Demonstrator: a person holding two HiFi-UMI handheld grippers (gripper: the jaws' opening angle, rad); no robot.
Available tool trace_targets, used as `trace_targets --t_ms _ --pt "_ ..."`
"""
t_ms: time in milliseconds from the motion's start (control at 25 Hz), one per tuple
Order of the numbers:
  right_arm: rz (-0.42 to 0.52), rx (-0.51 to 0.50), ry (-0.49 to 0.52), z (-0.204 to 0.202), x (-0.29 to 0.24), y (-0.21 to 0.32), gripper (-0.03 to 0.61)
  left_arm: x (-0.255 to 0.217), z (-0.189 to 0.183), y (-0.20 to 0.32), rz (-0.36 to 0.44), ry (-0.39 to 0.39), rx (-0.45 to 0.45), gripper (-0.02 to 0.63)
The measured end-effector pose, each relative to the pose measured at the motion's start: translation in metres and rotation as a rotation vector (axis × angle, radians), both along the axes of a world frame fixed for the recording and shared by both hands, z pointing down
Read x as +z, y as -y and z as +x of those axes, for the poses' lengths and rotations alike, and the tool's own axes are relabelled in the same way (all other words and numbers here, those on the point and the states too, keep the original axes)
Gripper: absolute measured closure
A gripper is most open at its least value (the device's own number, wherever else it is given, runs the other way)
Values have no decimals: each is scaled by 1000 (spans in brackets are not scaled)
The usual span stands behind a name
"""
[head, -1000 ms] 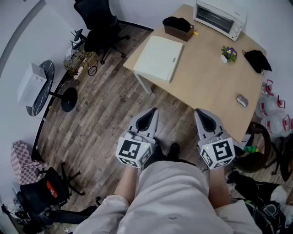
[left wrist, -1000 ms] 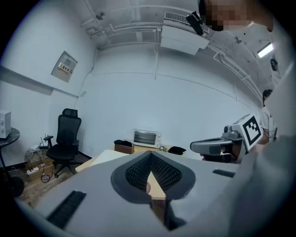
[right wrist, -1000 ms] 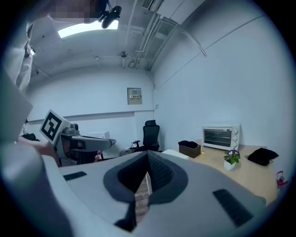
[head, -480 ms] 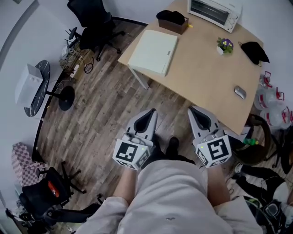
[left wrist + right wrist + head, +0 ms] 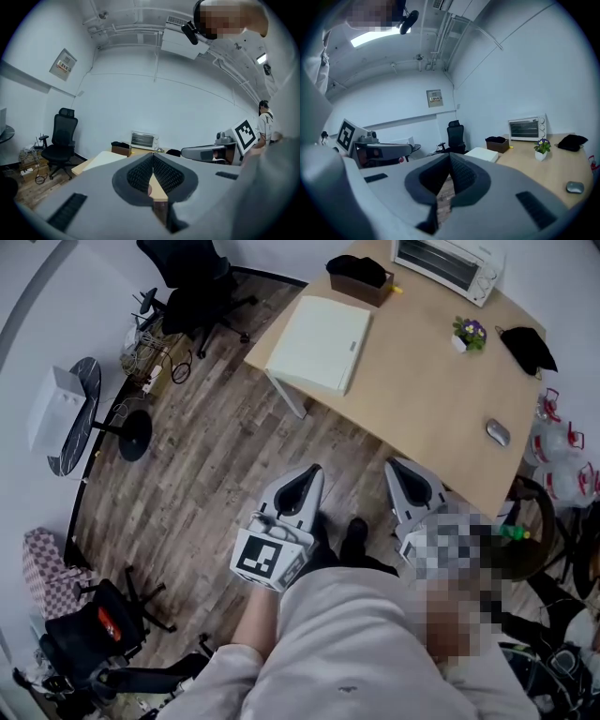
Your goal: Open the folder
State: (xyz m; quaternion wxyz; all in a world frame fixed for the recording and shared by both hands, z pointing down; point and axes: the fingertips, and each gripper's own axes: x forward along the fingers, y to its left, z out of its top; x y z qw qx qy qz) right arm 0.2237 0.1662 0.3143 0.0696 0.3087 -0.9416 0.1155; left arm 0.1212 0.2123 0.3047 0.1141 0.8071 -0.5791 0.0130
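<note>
Left gripper (image 5: 310,472), right gripper (image 5: 397,466) — fingers pressed together, empty; folder (image 5: 321,330) shut on table (image 5: 422,390), well apart.

The head view looked steeply down from overhead; both gripper views faced level from low, sharing its distant upper-right table (image 5: 422,381) and toaster oven (image 5: 445,263).

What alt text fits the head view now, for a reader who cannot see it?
A flat white folder lies closed and untouched near the left corner of a light wooden table. The left gripper and right gripper, both shut and empty, hover short of it over brown wood-plank floor.
</note>
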Motion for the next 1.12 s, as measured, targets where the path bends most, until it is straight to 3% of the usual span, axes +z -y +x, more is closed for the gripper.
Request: trace_targets --t_ms 200,480,640,1120 --pt "-23 -11 -20 -20 8 4 574 5 -27 6 -22 3 -19 609" --pt "-24 -20 -58 -57 10 20 566 9 -49 27 -33 -1 43 607" --pt "-20 -10 -71 -77 9 30 531 12 -66 42 -35 10 66 606" --pt "-37 46 -128 -129 14 62 439 24 -115 81 -12 34 185 523"
